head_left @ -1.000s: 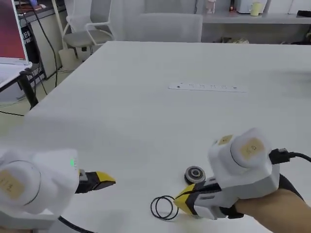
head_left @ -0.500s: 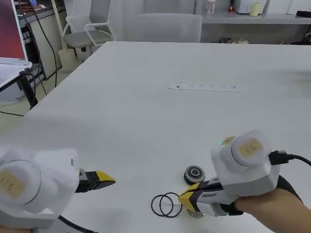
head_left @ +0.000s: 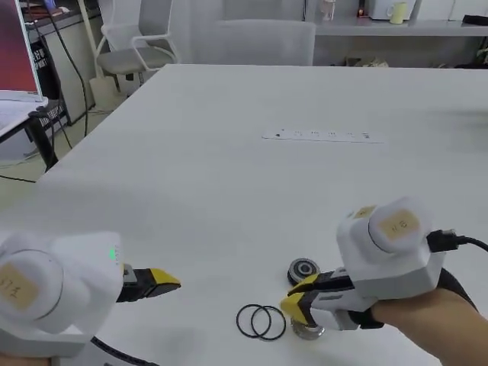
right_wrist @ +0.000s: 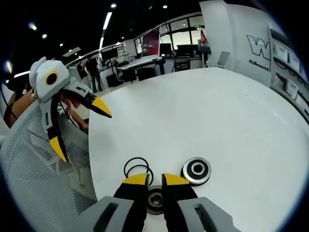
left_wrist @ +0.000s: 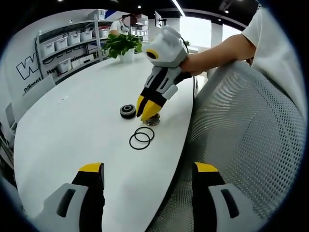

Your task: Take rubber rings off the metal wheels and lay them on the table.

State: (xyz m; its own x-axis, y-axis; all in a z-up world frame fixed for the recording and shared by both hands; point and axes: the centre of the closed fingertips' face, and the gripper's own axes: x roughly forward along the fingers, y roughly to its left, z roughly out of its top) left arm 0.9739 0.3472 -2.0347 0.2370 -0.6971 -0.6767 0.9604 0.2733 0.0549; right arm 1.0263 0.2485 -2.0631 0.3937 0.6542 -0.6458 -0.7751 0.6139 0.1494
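On white office table [head_left: 229, 175]: left claw [left_wrist: 147, 168] apart, right claw [right_wrist: 154, 178] clamped on metal wheel [right_wrist: 155, 199].

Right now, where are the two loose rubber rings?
In the head view the rubber rings lie overlapping on the table near its front edge, just left of the right gripper.

Ahead of you: white power strip [head_left: 320, 136] lying flat, long side across your view. Beyond it, grey chair back [head_left: 263, 42]; left of that, white office chair [head_left: 133, 49]. Far left: red screen [head_left: 15, 46], black cable [head_left: 76, 69] trailing down near it. Back counter: pale mug [head_left: 394, 11].

Left gripper view: potted plant [left_wrist: 121, 46], shelves with white bins [left_wrist: 67, 43], grey mesh chair back [left_wrist: 241, 135] close at right.

Right gripper view: people standing [right_wrist: 91, 67] by far desks [right_wrist: 140, 63], ceiling lights [right_wrist: 107, 19] lit.
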